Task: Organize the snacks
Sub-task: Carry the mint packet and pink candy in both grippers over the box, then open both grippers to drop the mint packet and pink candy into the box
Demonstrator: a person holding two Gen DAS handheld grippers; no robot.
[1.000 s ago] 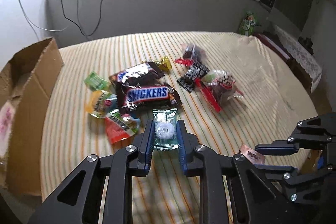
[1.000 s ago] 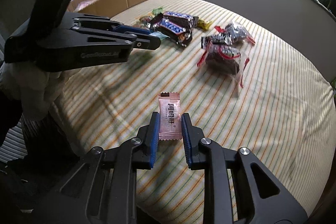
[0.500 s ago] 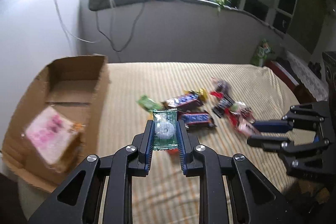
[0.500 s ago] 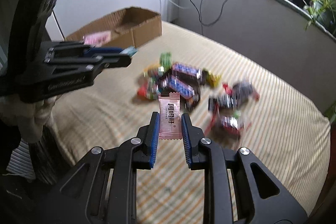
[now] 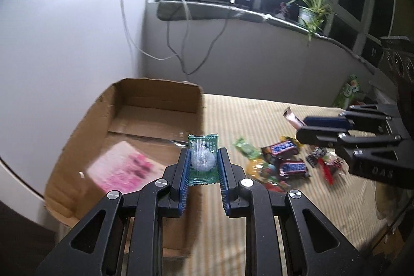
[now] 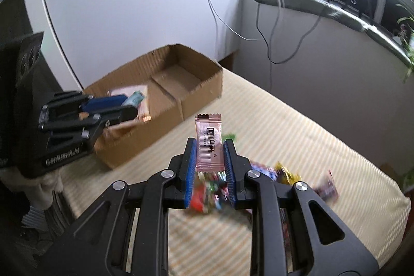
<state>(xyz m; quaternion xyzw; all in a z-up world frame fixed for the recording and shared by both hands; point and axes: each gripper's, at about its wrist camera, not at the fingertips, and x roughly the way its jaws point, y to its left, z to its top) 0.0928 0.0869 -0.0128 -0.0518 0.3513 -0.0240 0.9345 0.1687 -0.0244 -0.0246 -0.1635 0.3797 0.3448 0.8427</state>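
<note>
Pink wafer packet (image 6: 209, 141) | long axis along right jaws, gripped | green candy packet (image 5: 203, 159) clamped in left jaws

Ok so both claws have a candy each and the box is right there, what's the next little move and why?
Probably carry the left claw a bit further over the cardboard box and let go. It is shut on the green candy packet, which in the left wrist view sits about over the box's near wall, not clearly inside. The right claw, shut on the pink packet, looks farther from the box and could follow.
</note>
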